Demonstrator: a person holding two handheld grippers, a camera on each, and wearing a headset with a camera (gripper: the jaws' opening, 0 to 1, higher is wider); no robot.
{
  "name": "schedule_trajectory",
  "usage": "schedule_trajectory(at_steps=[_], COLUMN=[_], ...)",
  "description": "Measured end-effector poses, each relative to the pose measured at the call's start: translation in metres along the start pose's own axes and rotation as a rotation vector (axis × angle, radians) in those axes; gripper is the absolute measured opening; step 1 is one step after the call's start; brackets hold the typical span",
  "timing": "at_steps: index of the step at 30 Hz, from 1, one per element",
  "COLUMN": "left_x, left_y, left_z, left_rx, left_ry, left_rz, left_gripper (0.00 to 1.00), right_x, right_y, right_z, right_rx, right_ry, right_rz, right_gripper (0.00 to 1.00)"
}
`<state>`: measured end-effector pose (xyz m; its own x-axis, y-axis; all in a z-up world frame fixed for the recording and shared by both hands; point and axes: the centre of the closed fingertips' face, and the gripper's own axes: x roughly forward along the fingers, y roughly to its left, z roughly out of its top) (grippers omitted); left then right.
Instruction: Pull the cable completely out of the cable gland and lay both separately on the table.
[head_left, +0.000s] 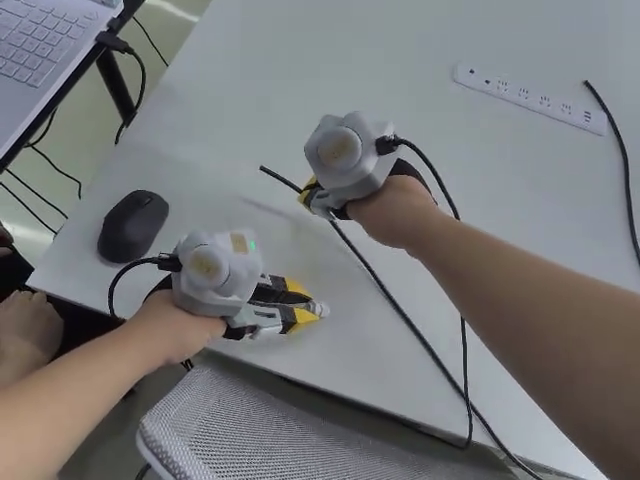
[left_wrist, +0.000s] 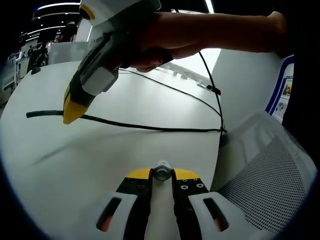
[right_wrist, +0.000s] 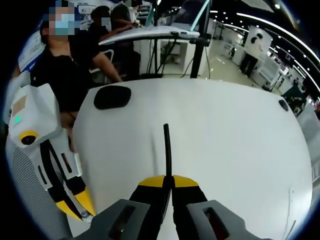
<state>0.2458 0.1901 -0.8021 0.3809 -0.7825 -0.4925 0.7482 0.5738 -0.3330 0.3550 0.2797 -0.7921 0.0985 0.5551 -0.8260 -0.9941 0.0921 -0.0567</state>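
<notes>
My left gripper (left_wrist: 161, 176) is shut on a small grey cable gland (left_wrist: 161, 171), held low over the white table (head_left: 280, 70) near its front edge. In the head view that left gripper (head_left: 316, 311) sits at the lower left. My right gripper (right_wrist: 168, 181) is shut on the thin black cable (right_wrist: 166, 150), whose free end sticks out a short way past the jaws. The right gripper (head_left: 306, 197) is farther back on the table, apart from the gland. The cable (head_left: 400, 315) trails from it across the table and over the front edge.
A black mouse (head_left: 132, 224) lies at the table's left edge. A white power strip (head_left: 530, 97) lies at the back right, and a laptop (head_left: 45, 40) stands off to the far left. A grey mesh chair (head_left: 250, 430) is just below the front edge.
</notes>
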Motion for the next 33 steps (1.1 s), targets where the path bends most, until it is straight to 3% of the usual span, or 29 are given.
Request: schedule_trajectory(at_steps=[3,13,17,25,33], left_x=[0.0,-0.001,0.0,0.0,0.0], left_y=[0.002,0.004,0.004,0.001,0.001], left_z=[0.0,-0.001,-0.002,-0.007,-0.008], left_rx=[-0.001,0.017,0.074,0.134,0.168], left_ry=[-0.004,0.0,0.018,0.061,0.072], left_rz=[0.004,0.011,0.02,0.017,0.025], left_gripper=[0.15,0.15,0.15,0.15,0.16], right_x=[0.007,0.016,0.018,0.02,0.021], right_y=[0.005,0.007,0.005,0.005,0.005], right_z=[-0.002,-0.006,-0.007,-0.011,-0.015], right_rx=[0.002,-0.016,-0.003,-0.013,-0.019], right_ry=[-0.009,-0.009,-0.008,0.004,0.007], right_rz=[0.023,0.02,0.02,0.022,0.012], right_gripper=[0.0,0.0,0.0,0.0,0.0])
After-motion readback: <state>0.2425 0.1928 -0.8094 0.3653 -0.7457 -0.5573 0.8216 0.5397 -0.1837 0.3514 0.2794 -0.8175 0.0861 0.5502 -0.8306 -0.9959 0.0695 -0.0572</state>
